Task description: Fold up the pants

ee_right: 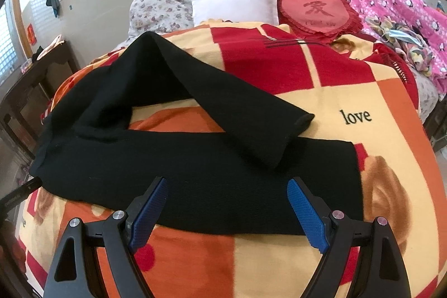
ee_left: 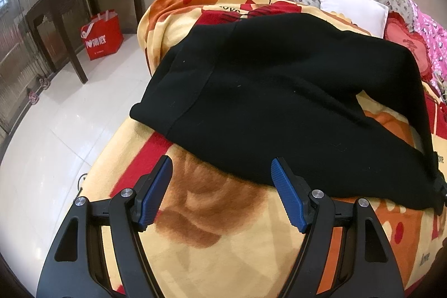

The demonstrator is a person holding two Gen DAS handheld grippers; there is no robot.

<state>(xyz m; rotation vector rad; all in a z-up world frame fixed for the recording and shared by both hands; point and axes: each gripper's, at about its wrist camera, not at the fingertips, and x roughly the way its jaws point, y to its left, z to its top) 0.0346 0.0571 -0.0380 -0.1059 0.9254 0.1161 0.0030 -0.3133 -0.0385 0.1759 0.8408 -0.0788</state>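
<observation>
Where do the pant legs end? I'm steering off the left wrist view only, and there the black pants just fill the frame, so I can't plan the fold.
Observer: In the right wrist view the black pants split into two legs. The far leg's cuff lies across the near leg, near the word "love" on the blanket.
Operator: And the near leg?
Observer: It lies flat, its hem squared off just beyond the right gripper.
Operator: Is that gripper holding anything?
Observer: No. It is open, poised over the near leg. Your left gripper is open too, at the pants' edge.
</observation>
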